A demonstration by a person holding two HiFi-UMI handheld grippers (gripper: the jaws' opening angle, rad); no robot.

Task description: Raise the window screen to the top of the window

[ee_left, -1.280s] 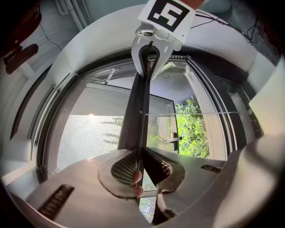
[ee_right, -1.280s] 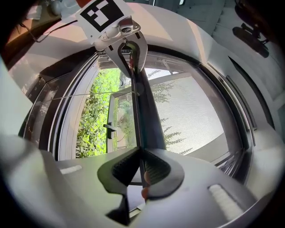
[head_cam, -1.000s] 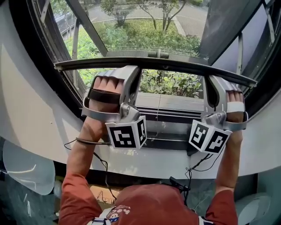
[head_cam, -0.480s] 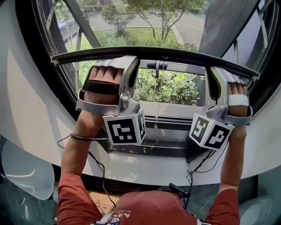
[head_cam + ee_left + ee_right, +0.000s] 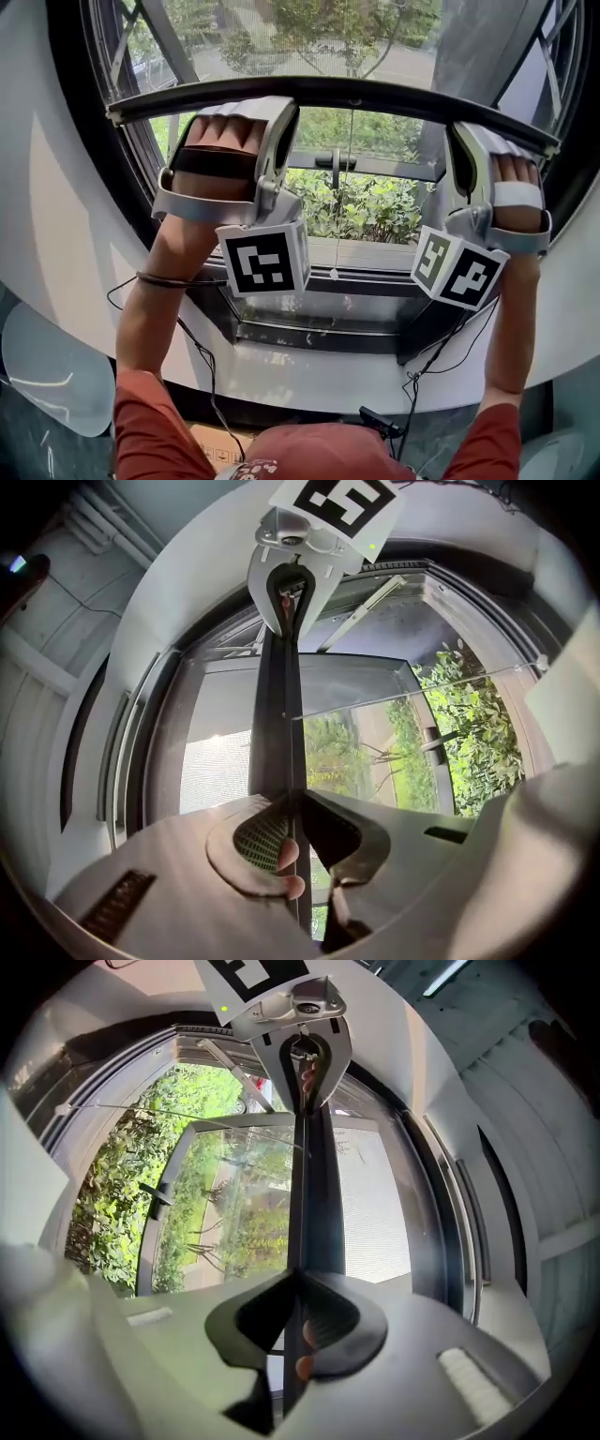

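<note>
Window [image 5: 66,122]: 1 screen bar [image 5: 375,94] gripped by L gripper [image 5: 291,803], R gripper [image 5: 296,1279]

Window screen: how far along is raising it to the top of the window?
Done: the dark metal screen bar is well clear of the lower window frame, with mesh above and green shrubs showing below. In hand: the left hand-held gripper and right hand-held gripper both clamp the bar. Left: the window top is out of view, so remaining travel cannot be judged.
</note>
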